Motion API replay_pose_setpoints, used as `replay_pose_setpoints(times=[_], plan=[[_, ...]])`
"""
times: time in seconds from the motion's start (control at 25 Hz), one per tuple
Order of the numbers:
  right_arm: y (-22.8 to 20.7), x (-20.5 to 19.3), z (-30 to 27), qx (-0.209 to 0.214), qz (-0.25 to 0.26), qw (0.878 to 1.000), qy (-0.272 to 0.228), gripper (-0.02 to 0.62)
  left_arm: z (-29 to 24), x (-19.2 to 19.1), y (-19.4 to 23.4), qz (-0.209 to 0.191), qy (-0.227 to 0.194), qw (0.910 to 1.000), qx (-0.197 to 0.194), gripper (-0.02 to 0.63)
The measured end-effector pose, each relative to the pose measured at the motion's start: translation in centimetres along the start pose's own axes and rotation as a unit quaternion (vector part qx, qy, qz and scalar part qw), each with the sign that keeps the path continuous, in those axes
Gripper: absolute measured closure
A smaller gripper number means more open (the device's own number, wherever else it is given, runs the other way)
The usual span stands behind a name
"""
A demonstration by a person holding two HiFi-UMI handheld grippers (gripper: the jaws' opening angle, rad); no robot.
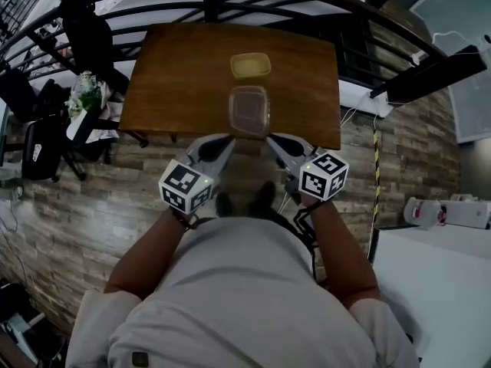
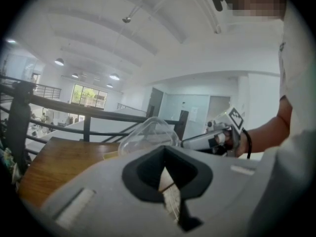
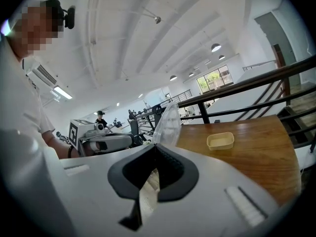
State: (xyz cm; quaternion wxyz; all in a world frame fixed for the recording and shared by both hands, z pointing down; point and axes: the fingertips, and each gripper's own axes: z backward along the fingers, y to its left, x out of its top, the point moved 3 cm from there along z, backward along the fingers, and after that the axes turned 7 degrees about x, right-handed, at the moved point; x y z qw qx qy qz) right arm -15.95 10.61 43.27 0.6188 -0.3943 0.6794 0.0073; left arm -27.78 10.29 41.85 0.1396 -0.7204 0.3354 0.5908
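Observation:
A clear plastic container (image 1: 248, 111) hangs over the near edge of the brown wooden table (image 1: 184, 83). My left gripper (image 1: 228, 139) is shut on its near left corner and my right gripper (image 1: 271, 139) on its near right corner. In the left gripper view the clear plastic container (image 2: 148, 132) rises just beyond the closed jaws of the left gripper (image 2: 165, 149), and the right gripper (image 2: 207, 139) shows across it. The right gripper view shows the clear plastic container (image 3: 168, 125) edge-on above the right gripper (image 3: 157, 148). A shallow yellow tray (image 1: 250, 65) lies farther back on the table.
A black railing (image 1: 230, 10) curves behind the table. Dark chairs (image 1: 46, 140) and clutter stand at the left. A white tabletop (image 1: 437, 290) lies at the lower right, with a white roll (image 1: 422, 211) beside it. The floor (image 1: 92, 221) has a brick-like pattern.

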Motion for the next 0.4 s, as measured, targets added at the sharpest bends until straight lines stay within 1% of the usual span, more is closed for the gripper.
replay_pose_setpoints(times=[0.12, 0.4], plan=[[0.6, -0.1, -0.3, 0.004, -0.005, 1.000, 0.006, 0.589, 0.4, 0.3, 0.1, -0.001, -0.001, 1.0000, -0.004, 0.603], [1.4, 0.8, -0.6, 0.003, 0.006, 1.000, 0.015, 0.589, 0.6, 1.5, 0.9, -0.001, -0.012, 0.9999, -0.007, 0.603]])
